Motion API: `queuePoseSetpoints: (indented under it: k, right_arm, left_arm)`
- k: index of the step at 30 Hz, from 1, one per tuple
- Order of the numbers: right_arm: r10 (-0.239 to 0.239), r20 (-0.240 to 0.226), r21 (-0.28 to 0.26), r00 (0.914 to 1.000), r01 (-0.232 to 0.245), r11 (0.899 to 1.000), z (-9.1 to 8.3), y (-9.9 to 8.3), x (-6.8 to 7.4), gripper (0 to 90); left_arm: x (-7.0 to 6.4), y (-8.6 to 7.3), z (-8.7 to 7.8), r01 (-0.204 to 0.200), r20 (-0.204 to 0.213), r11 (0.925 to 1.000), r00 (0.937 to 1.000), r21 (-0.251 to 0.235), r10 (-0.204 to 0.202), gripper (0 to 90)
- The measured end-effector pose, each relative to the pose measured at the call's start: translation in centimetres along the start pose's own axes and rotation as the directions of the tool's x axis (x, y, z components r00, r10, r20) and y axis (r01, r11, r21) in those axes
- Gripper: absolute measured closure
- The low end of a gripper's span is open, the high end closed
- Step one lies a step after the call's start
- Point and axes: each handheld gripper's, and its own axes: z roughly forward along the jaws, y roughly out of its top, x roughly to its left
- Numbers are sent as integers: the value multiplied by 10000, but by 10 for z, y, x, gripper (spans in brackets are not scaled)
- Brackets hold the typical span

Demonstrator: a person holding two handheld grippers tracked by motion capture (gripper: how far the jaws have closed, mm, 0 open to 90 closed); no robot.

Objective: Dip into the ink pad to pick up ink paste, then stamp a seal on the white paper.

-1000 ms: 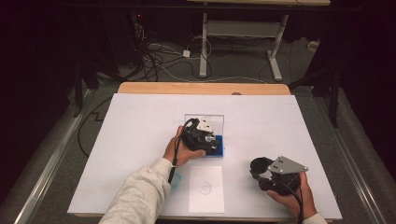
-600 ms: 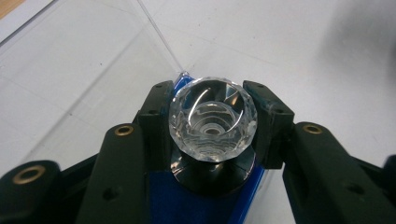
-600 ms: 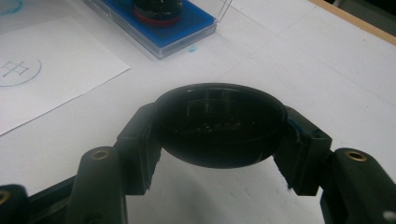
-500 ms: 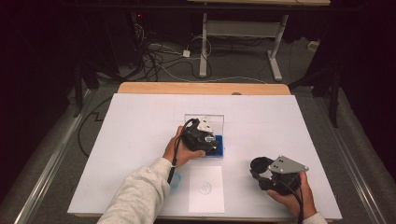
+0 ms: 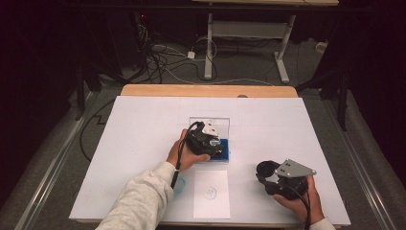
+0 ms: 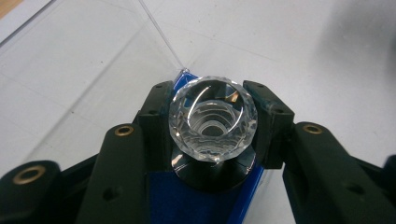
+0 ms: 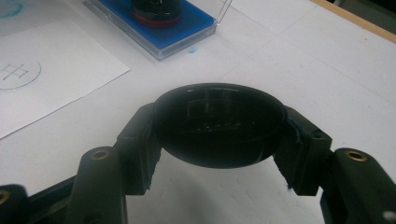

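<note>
My left gripper (image 5: 207, 143) is shut on a stamp with a faceted clear knob (image 6: 212, 122) and a black base. It stands on the blue ink pad (image 6: 187, 200) of a clear open case (image 5: 210, 122) at the table's middle. Seen from the right gripper view, the stamp's black base (image 7: 156, 9) rests on the blue pad (image 7: 189, 25). My right gripper (image 5: 268, 173) hovers at the front right, shut on a round black cap (image 7: 219, 123), hollow side up.
A white sheet (image 5: 211, 193) with a faint round blue print (image 5: 209, 192) lies near the front edge, between the hands. A blue smudge (image 5: 178, 186) marks the table left of it. The white table top (image 5: 143, 124) ends in a wooden strip at the back.
</note>
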Motion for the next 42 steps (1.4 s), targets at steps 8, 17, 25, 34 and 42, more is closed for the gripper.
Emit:
queuePoseSetpoints:
  k: [8, 17, 25, 34, 42]
  right_arm:
    - [2, -25, -128, 10000, -2, 9999, -2, 0, -1, 386]
    - [-27, -37, -207, 10000, 26, 9998, -4, 1, 1, 386]
    - [-41, -85, -282, 10000, 38, 9996, -5, 1, 1, 387]
    - [-40, -56, -311, 10000, 39, 9995, -6, 0, 0, 386]
    - [-43, -24, -300, 10000, 43, 9995, -5, 0, 1, 386]
  left_arm:
    - [-3, 2, -2, -242, -110, 9996, 9996, 148, 244, 547]
    - [-3, 4, -13, -431, -144, 9991, 9990, -37, 430, 548]
    - [-4, 3, -35, -526, -264, 9963, 9984, -672, 510, 548]
    - [-8, -4, -54, -718, -319, 9920, 9971, -1041, 688, 548]
    - [-9, -15, -74, -738, -232, 9827, 9972, -1696, 709, 548]
